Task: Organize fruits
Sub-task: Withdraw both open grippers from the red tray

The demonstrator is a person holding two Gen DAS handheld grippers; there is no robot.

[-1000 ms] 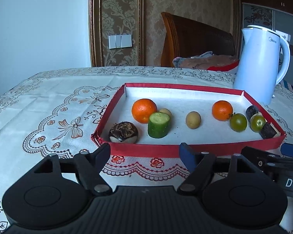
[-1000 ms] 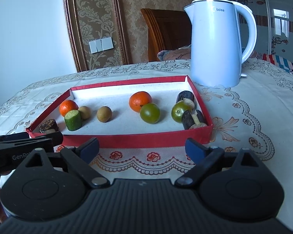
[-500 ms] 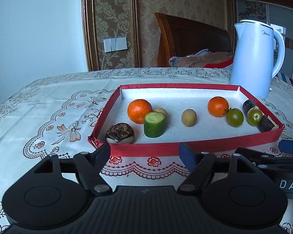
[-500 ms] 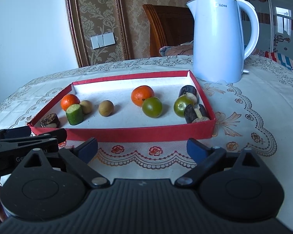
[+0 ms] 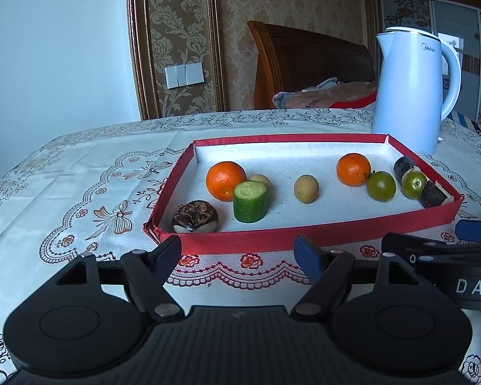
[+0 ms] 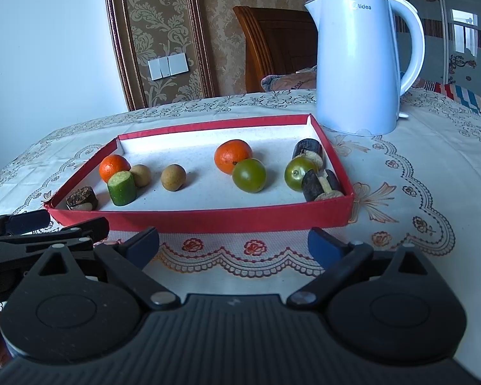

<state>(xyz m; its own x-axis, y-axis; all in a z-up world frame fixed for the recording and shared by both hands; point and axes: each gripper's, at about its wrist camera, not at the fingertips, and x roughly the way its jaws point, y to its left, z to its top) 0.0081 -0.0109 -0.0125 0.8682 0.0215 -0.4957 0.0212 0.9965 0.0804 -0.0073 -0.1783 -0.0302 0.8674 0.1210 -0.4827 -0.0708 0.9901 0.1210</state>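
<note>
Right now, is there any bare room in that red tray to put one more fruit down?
Yes. The red-walled tray is bare along its back wall, and between the brown round fruit and the right orange. Crowded spots: the left end around the cucumber chunk, and the right corner by the dark cane pieces.

A table (image 5: 64, 173) is wearing a cream tablecloth (image 6: 417, 173) with lace-like borders and red flower trim. A shallow red tray (image 5: 304, 234) with a white inside is sitting flat on the cloth near the front edge. A white kettle (image 6: 359, 64) is standing upright on the cloth just behind the tray's far right corner, close to it; whether the two are touching cannot be told. The cloth is lying smooth around both.
</note>
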